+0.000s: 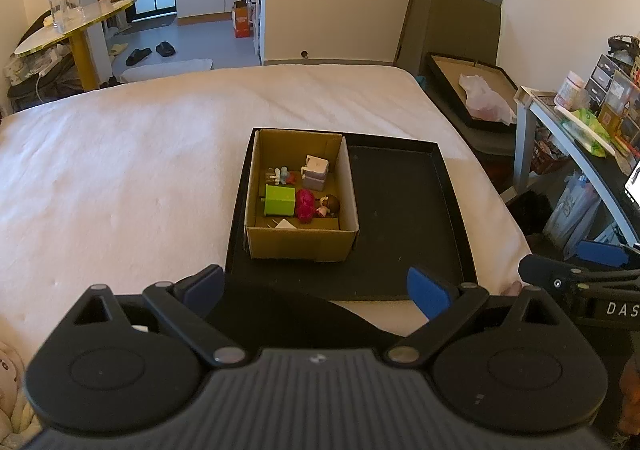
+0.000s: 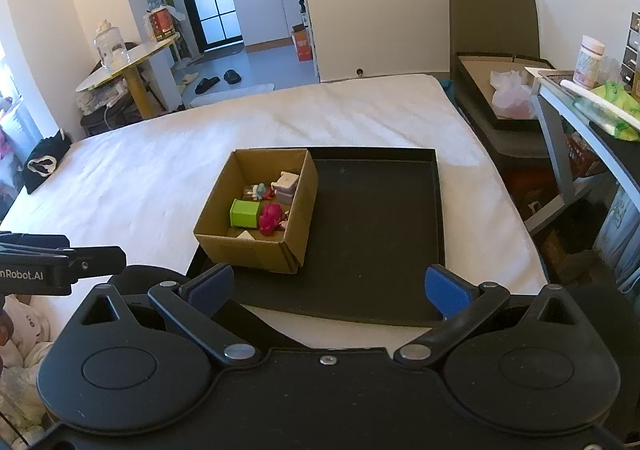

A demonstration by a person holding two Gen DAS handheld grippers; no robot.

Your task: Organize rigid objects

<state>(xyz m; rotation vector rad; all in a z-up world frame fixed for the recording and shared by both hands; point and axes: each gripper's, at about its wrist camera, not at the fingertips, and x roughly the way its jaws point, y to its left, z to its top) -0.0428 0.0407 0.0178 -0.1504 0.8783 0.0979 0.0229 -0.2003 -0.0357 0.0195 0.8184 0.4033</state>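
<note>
1. Left wrist view: left hand-held gripper (image 1: 316, 292) level, held low over the near edge of the black tray (image 1: 404, 218) on the bed (image 1: 120, 170), fingers spread wide, nothing between them. Cardboard box (image 1: 300, 246) sits in the tray's left half (green block (image 1: 279, 200) and small toys inside).
2. Right wrist view: right hand-held gripper (image 2: 328, 290) same pose, jaws wide apart, empty; box ahead and slightly left.

Right tool (image 2: 328, 286) agape, empty; cardboard box (image 2: 248, 250) on black tray (image 2: 380, 234).

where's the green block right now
The green block lies inside the cardboard box on the left part of the black tray, just left of the pink toy, in both views.
</note>
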